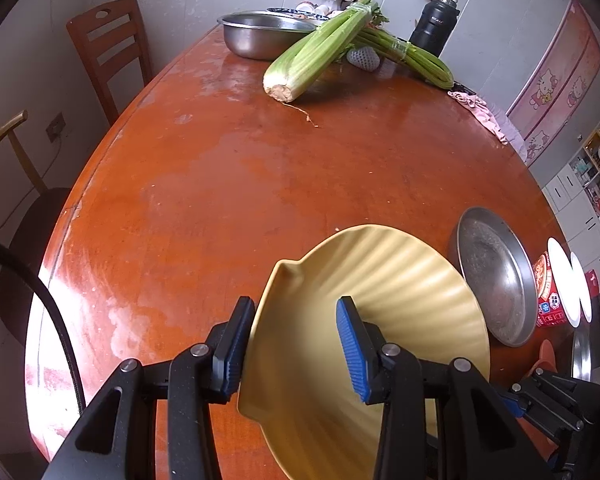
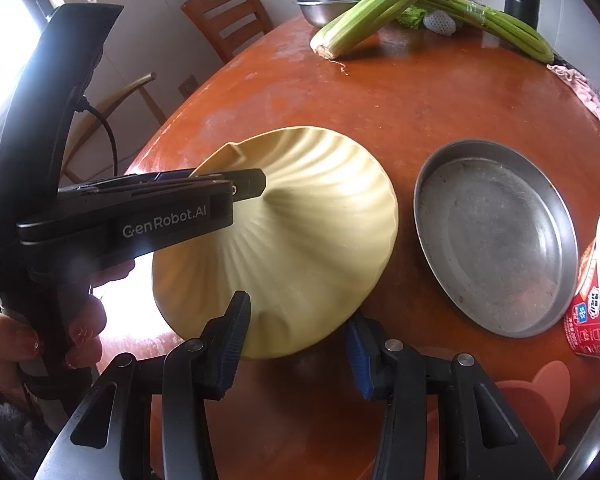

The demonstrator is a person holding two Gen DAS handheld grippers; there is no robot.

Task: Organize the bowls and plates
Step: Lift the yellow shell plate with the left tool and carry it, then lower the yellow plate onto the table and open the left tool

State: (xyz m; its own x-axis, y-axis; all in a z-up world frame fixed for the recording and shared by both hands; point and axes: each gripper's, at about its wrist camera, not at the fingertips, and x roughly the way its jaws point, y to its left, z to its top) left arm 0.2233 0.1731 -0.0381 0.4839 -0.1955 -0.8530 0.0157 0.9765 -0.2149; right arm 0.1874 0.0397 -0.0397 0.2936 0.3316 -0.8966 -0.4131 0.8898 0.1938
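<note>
1. The yellow bowl (image 2: 300, 236) is held tilted above the table (image 1: 228, 184), near its front edge, with the fluted inside turned toward the steel pan (image 2: 496, 236).
2. The left gripper (image 1: 296, 352) is seen straddling the bowl's rim: one finger lies outside the wall, the other inside. The gap looks wider than the wall, so a firm pinch cannot be confirmed from the left wrist view; in the right wrist view its tip does appear pressed to the rim.
3. The right gripper (image 2: 300, 344) is spread wide with nothing between its fingers; the bowl's lower edge hangs just ahead of them.
4. The pan lies flat to the right of the bowl, close beside it, so it is judged the likely nesting place; the bowl would have to be swung rightward and levelled.
5. An instant-noodle cup (image 2: 592, 300) stands at the pan's right, near the table edge, and could be knocked.
6. Celery (image 1: 320, 52), a steel basin (image 1: 260, 34) and a flask (image 1: 434, 24) are kept at the far edge, well apart.
</note>
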